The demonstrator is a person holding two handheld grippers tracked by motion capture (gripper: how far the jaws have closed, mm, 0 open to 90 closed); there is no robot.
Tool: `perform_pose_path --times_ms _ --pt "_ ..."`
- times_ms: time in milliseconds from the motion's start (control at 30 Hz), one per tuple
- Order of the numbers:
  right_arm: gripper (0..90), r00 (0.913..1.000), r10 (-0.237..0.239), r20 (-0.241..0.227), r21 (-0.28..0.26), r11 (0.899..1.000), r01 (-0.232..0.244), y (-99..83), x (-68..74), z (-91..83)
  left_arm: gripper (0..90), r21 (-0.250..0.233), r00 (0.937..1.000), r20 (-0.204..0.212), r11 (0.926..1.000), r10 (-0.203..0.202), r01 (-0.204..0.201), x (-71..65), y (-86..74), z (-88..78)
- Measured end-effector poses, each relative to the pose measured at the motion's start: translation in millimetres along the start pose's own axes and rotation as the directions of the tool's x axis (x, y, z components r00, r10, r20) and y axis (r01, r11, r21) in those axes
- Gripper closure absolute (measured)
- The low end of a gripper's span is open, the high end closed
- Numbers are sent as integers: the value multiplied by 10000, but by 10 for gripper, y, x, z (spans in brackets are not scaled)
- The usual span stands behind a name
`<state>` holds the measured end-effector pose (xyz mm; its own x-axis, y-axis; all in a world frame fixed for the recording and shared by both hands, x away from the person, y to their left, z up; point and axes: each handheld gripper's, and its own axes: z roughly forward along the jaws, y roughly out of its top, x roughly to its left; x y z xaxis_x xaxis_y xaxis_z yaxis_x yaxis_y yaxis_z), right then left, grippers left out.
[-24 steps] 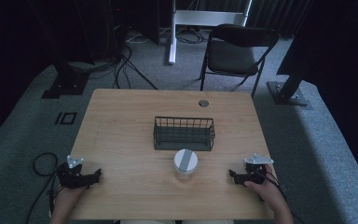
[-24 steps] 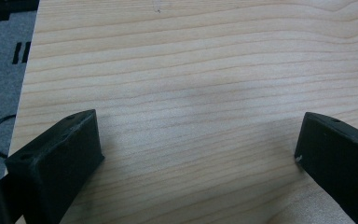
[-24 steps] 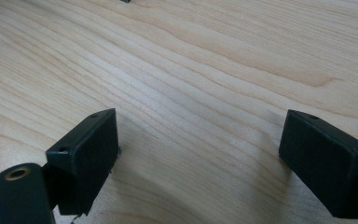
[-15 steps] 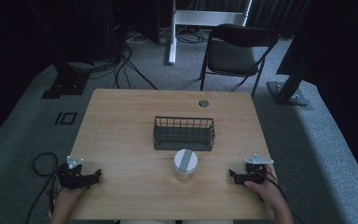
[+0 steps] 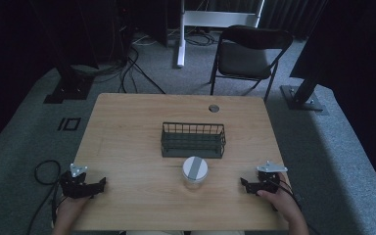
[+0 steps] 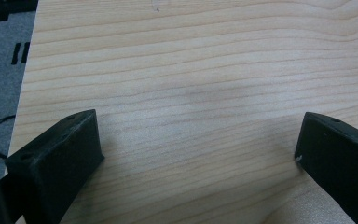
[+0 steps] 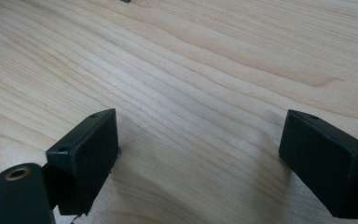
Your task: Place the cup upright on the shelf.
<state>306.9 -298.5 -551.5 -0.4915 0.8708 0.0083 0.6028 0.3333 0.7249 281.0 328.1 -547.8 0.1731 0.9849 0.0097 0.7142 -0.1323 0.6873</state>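
Observation:
A clear jar with a white lid [image 5: 194, 172] stands at the table's near middle, just in front of a dark wire basket [image 5: 193, 139]. My left gripper [image 5: 101, 183] rests at the near left corner, held by a hand, pointing right toward the jar. My right gripper [image 5: 242, 184] sits at the near right, pointing left toward the jar. Both are well apart from the jar. In the left gripper view the gripper [image 6: 198, 140] is open over bare wood. In the right gripper view the gripper [image 7: 200, 140] is open too, with nothing between its jaws.
The wooden table [image 5: 127, 127] has a round cable hole [image 5: 214, 108] at its far edge. A black folding chair [image 5: 247, 54] stands beyond the table. Cables [image 5: 44, 171] trail on the grey carpet at the left.

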Motion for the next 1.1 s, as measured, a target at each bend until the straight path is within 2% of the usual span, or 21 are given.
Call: perform_pose_path --times_ms 233,300,533,733,1100 --pt "114 10000 -20 9 -9 10000 20 0 2 0 6 12 10000 1 10000 3 -3 0 0 -1" --pt "114 9997 -196 -176 -31 9998 195 0 14 -1 6 9 10000 0 10000 -1 1 0 1 -1" --pt "114 9986 -117 -511 -333 9994 100 15 49 -18 6 9 10000 0 10000 -2 2 0 1 0" --pt "114 9961 -233 -849 -554 9983 187 57 113 -41 6 9 10000 0 10000 -1 1 0 1 0" --pt "114 9906 -308 -1334 -595 9980 230 76 192 -29 6 11 10000 1 10000 0 0 0 1 -1"
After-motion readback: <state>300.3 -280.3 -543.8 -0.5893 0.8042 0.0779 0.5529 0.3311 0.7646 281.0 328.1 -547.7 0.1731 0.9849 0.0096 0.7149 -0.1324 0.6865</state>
